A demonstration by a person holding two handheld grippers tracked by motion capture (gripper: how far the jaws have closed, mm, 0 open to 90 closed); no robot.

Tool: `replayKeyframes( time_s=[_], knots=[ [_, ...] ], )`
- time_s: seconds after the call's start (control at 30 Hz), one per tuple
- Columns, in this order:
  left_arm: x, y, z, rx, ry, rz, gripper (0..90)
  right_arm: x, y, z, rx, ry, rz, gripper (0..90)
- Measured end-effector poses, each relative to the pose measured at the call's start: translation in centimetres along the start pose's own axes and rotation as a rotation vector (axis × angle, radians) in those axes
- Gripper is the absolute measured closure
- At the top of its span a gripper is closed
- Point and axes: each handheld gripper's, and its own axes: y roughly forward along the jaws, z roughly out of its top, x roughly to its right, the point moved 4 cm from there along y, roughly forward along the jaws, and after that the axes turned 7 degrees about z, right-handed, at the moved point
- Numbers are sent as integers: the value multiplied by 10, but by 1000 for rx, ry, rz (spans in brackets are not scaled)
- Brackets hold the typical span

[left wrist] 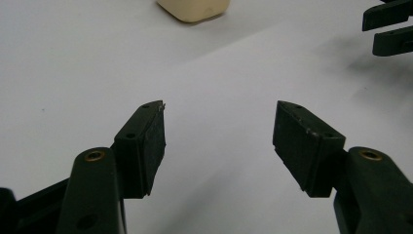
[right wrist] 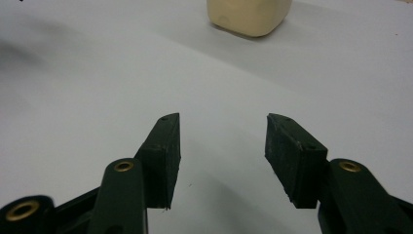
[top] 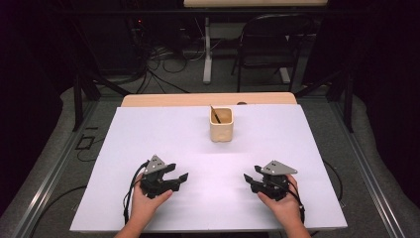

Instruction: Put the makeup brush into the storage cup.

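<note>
A cream square cup [top: 221, 124] stands upright on the white table [top: 163, 134], back of centre, with a thin dark stick leaning inside it. My left gripper [top: 181, 174] rests low near the front left, held in a hand, jaws open and empty, pointing right. My right gripper [top: 248, 179] sits near the front right in the other hand, jaws open and empty, pointing left. In the left gripper view the left gripper [left wrist: 219, 105] spans bare table, with the cup's base [left wrist: 195, 9] ahead and the other gripper's jaws [left wrist: 389, 27] at the top right. The right gripper [right wrist: 223, 117] points at the cup [right wrist: 249, 15].
A wooden table edge [top: 208, 99] shows behind the white sheet. Beyond it stand a black chair [top: 272, 44], a table leg [top: 207, 49] and floor cables [top: 163, 64]. Metal rails [top: 44, 183] flank the table on both sides.
</note>
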Motion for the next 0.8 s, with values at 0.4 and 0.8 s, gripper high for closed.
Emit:
replayKeyframes(
  time_s=[0.4, 0.8],
  knots=[
    [0, 1, -1, -3, 2, 2, 365, 6, 0, -3, 15, 28, -17, 469],
    [0, 1, -1, -4, 3, 0, 365, 5, 3, -5, -5, 23, -10, 469]
  ],
)
